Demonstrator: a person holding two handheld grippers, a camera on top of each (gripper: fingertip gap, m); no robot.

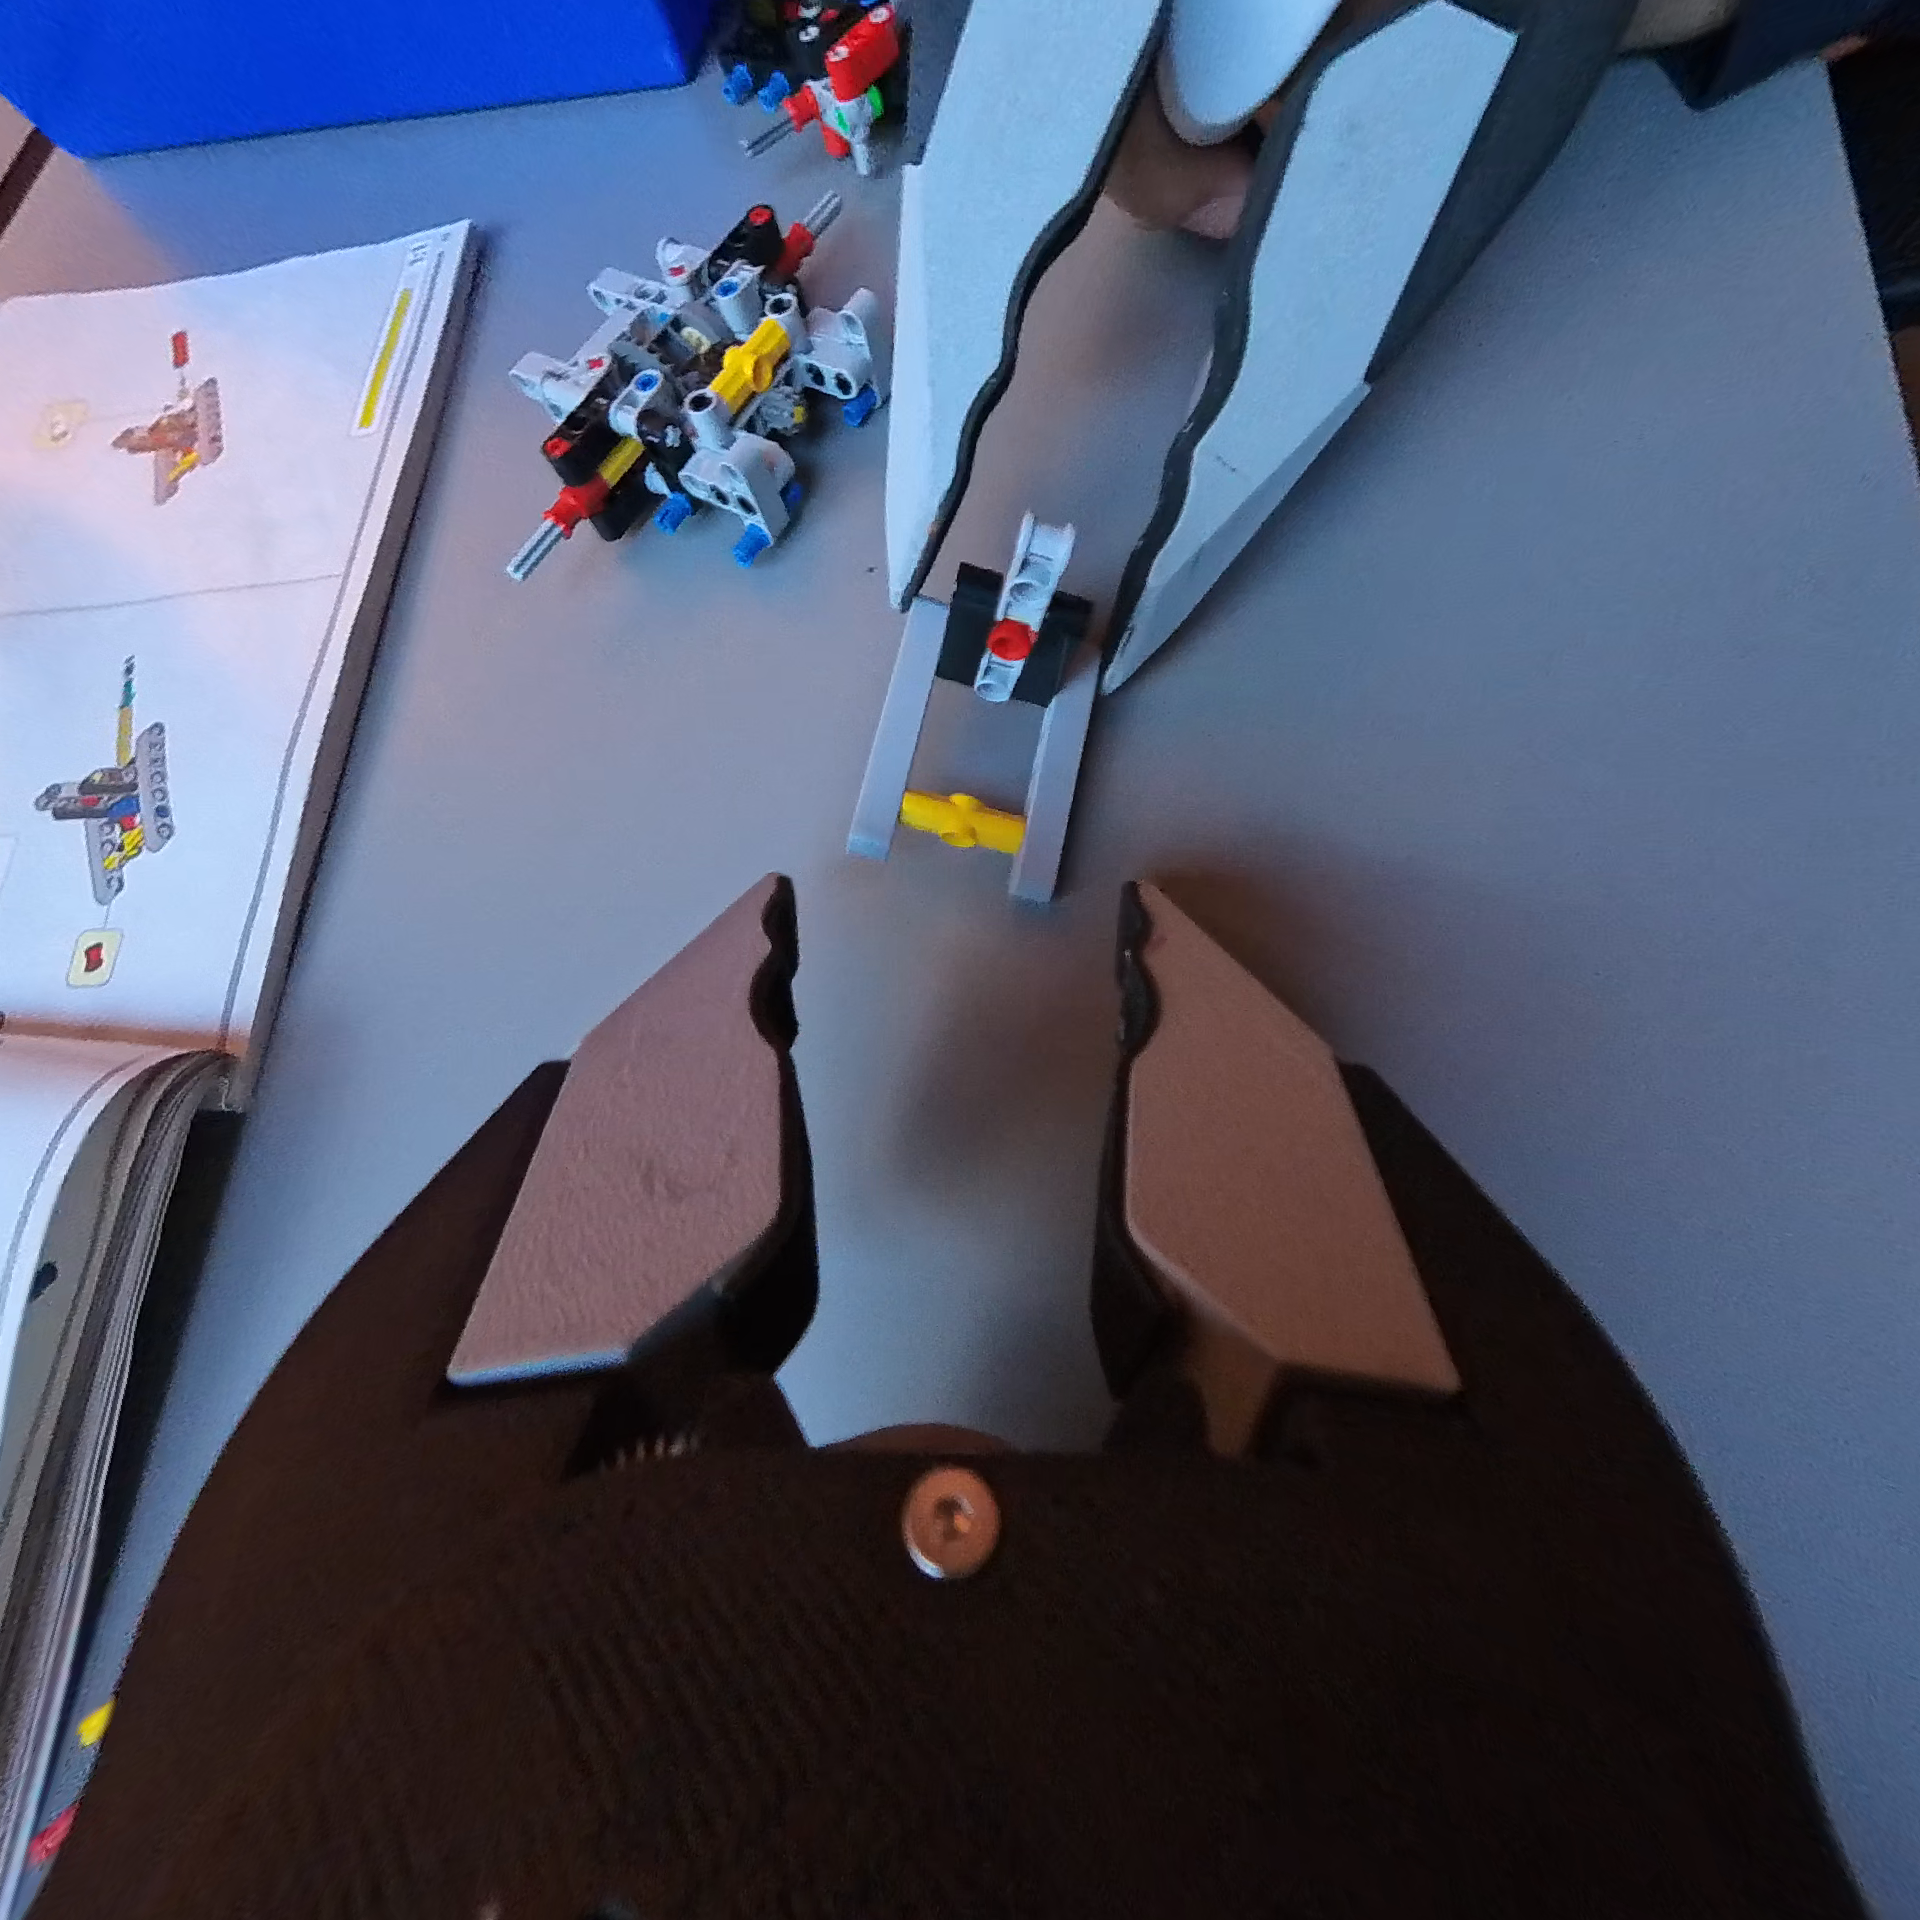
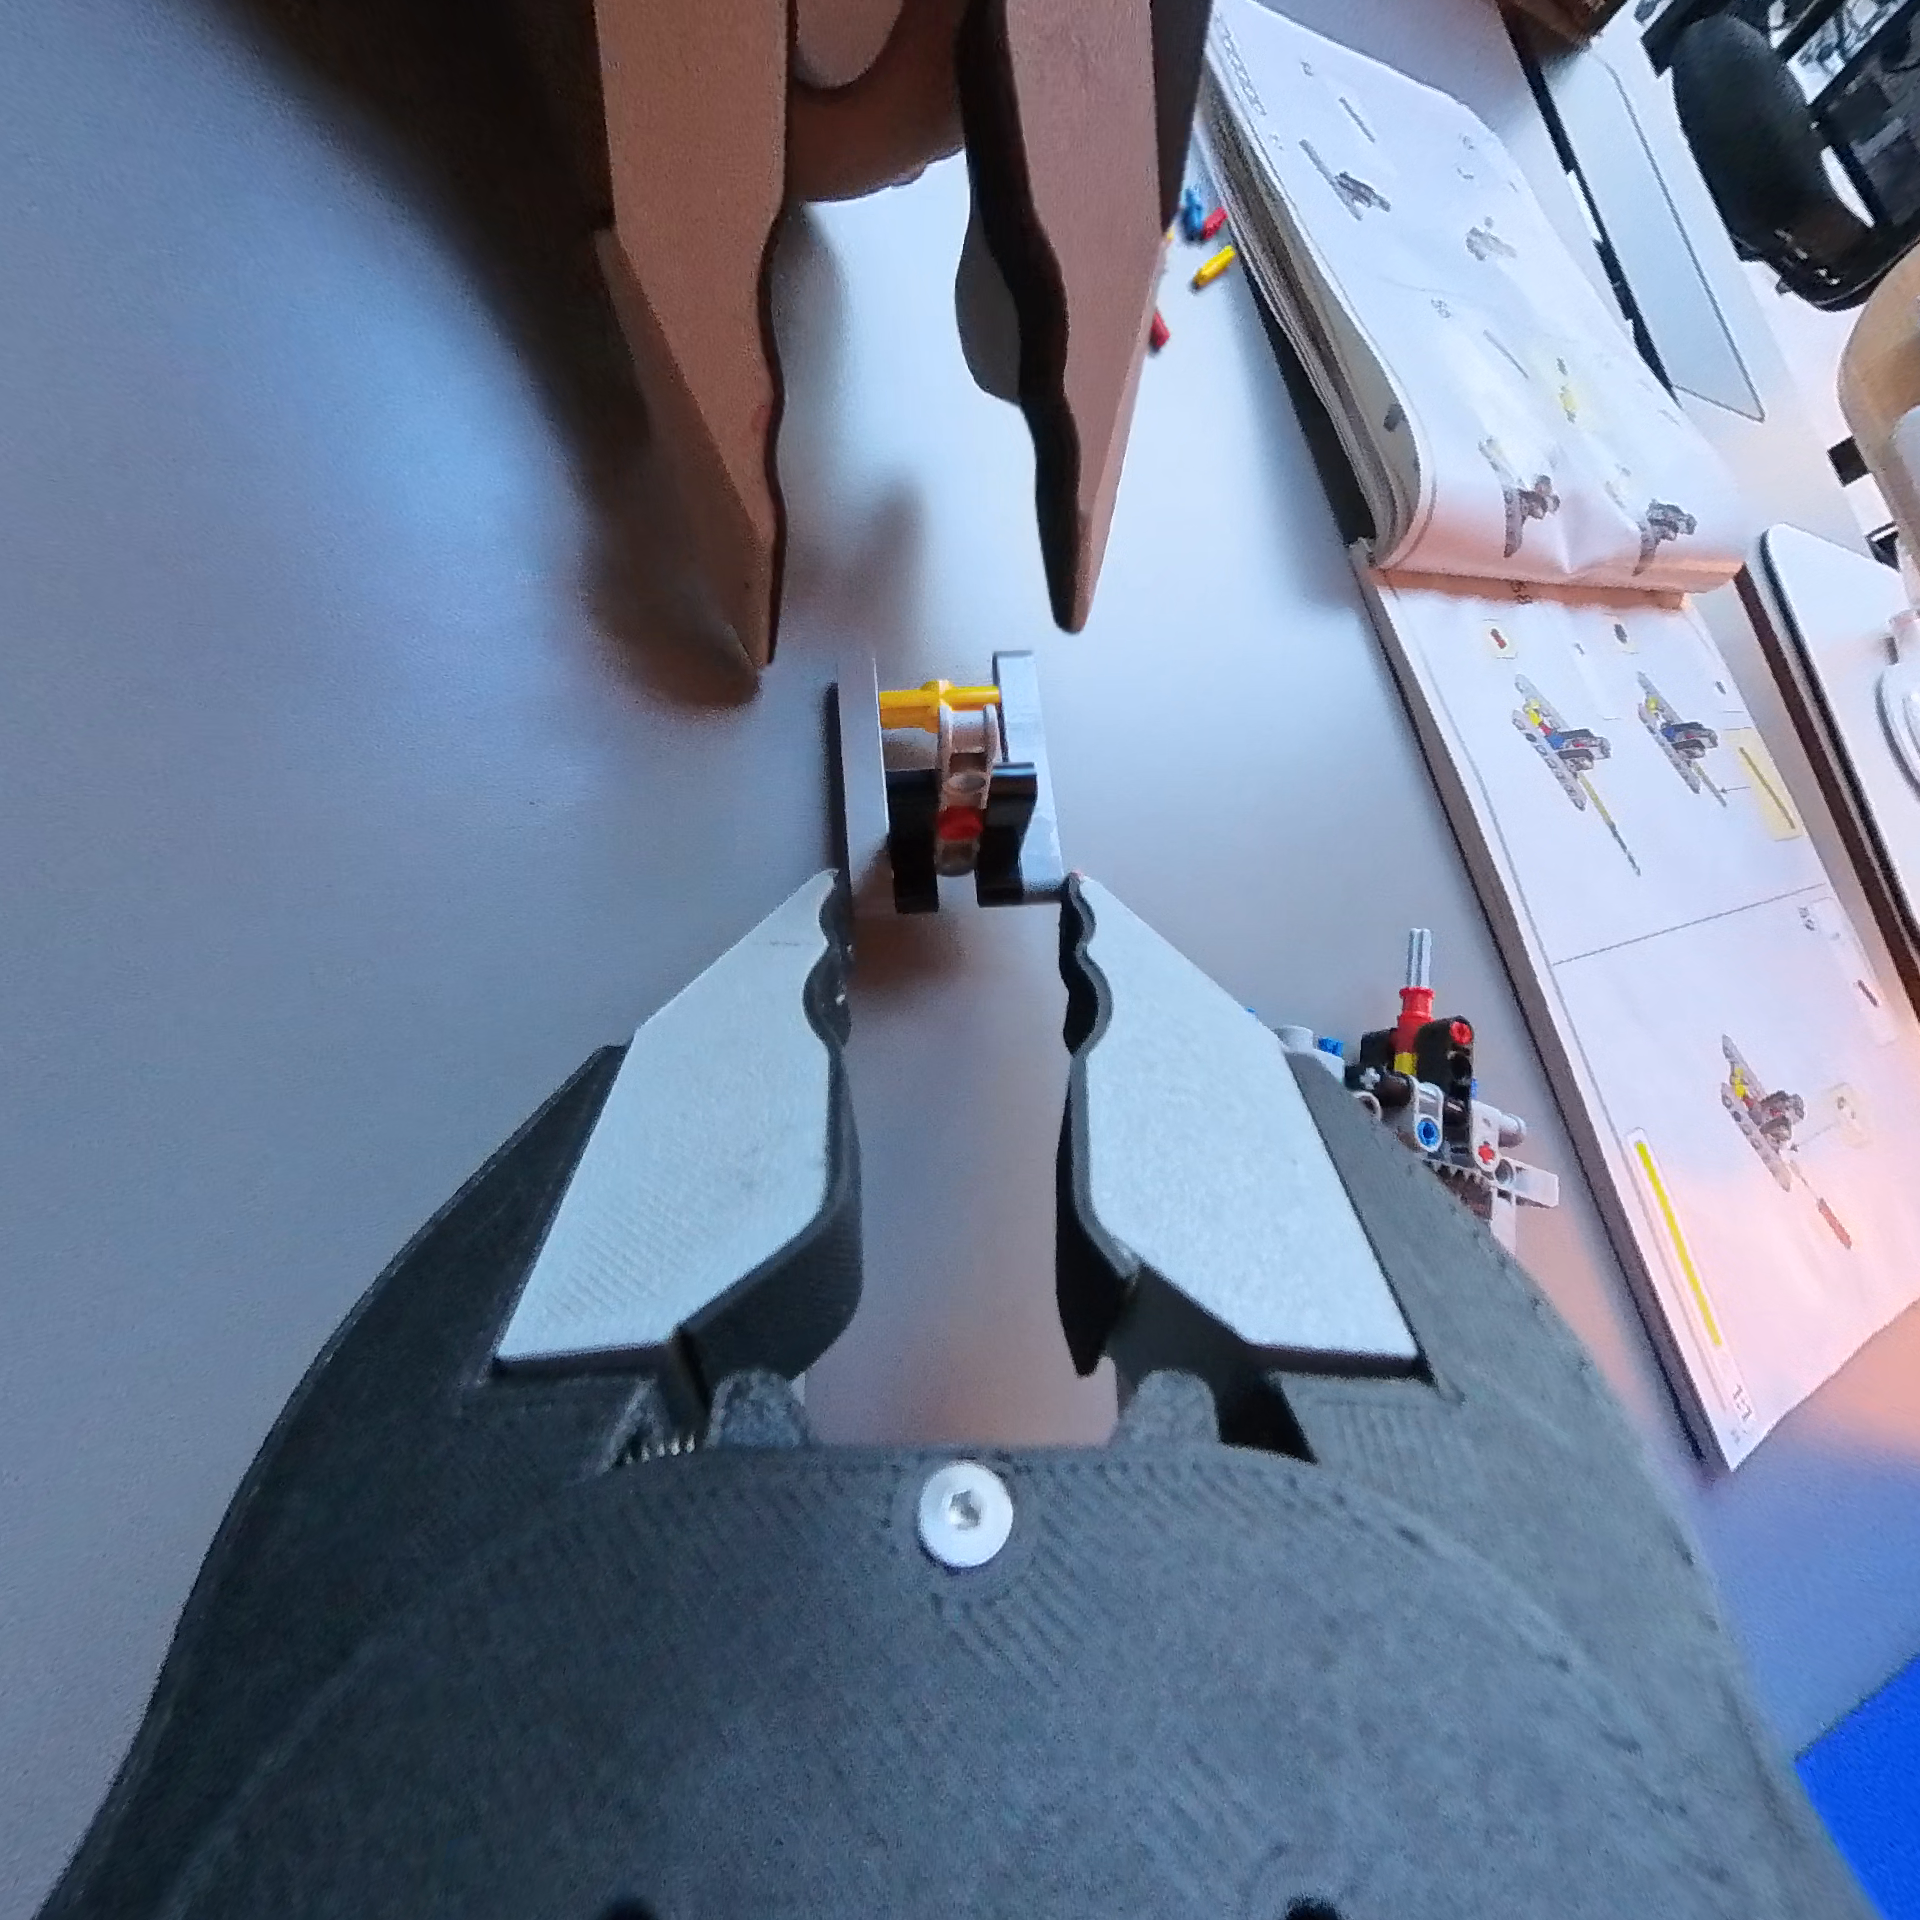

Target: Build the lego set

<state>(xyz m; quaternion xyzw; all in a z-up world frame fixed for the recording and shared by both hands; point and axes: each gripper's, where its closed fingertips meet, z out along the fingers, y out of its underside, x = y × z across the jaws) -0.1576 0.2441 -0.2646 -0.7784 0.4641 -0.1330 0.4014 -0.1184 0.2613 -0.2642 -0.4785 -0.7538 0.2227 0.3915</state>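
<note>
Tool tips of the right tool (image 2: 951,914) clamp the near end of a small grey-beamed brick frame (image 1: 971,717) on the desk (image 1: 1455,935); its long axis runs toward the left tool (image 1: 956,935), released, just short of its yellow crosspiece (image 1: 961,821).

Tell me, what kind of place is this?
Probably a desk or hobby workspace used for building with toy bricks. An open paper instruction booklet lies on the grey table, next to a half-built grey, black and yellow brick model, with a black office chair behind.
</note>
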